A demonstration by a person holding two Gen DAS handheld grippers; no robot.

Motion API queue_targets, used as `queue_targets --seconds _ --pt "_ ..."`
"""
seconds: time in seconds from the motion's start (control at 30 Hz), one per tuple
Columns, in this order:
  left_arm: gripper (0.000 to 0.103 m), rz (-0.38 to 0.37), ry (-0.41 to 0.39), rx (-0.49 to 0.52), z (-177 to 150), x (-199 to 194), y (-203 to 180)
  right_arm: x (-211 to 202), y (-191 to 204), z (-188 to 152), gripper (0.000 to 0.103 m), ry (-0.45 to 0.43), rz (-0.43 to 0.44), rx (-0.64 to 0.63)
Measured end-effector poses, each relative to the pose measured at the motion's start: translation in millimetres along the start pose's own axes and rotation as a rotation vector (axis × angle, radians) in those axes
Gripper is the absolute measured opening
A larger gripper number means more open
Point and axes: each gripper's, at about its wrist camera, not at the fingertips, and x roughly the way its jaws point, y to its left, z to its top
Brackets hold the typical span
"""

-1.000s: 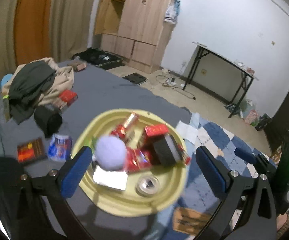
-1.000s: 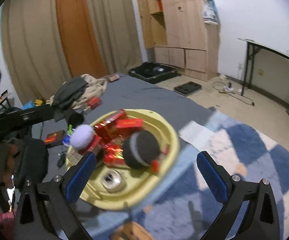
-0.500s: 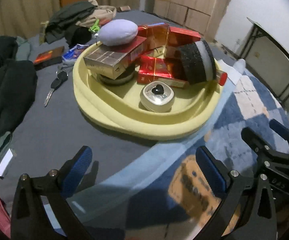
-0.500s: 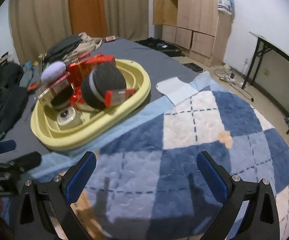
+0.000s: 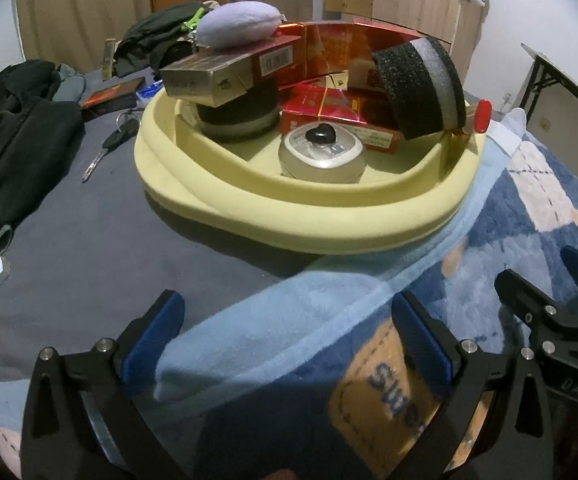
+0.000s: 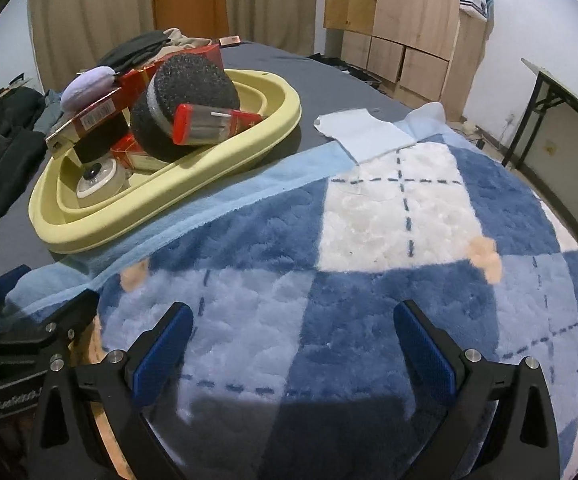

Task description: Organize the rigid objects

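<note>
A yellow basin (image 5: 309, 232) sits on the bed, also in the right wrist view (image 6: 249, 136). It holds red boxes (image 5: 321, 56), a black foam roll (image 5: 421, 84), a lilac pouch (image 5: 241, 26), a round tin (image 5: 321, 152) and a red-capped tube (image 6: 209, 124). My left gripper (image 5: 289, 332) is open and empty, low over the blanket just in front of the basin. My right gripper (image 6: 293, 344) is open and empty over the blue checked blanket (image 6: 369, 240), to the right of the basin.
Dark clothes (image 5: 13, 136) lie left of the basin, with a key (image 5: 109, 144) and a small dark box (image 5: 111, 94) beside them. A white cloth (image 6: 365, 132) lies behind the blanket. A wardrobe (image 6: 401, 20) and a folding table (image 6: 561, 92) stand beyond the bed.
Both grippers have dropped from above the basin to low over the bed near its front edge. The basin now looks closer and is seen from the side. Both stay open.
</note>
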Motion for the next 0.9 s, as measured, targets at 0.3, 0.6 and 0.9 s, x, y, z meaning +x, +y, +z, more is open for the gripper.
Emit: queue_targets --seconds 0.3,0.6,0.9 --pt "0.103 -0.007 0.000 -0.005 0.9 2.3 0.4 -0.6 1.1 0.1 0.103 0.005 0.000 -0.004" --pt "0.103 -0.007 0.000 -0.005 0.7 2.1 0.4 0.0 0.9 0.0 0.103 0.005 0.000 -0.004" --pt "0.103 -0.007 0.000 -0.005 0.6 2.0 0.6 -0.2 0.9 -0.1 0.103 0.005 0.000 -0.004"
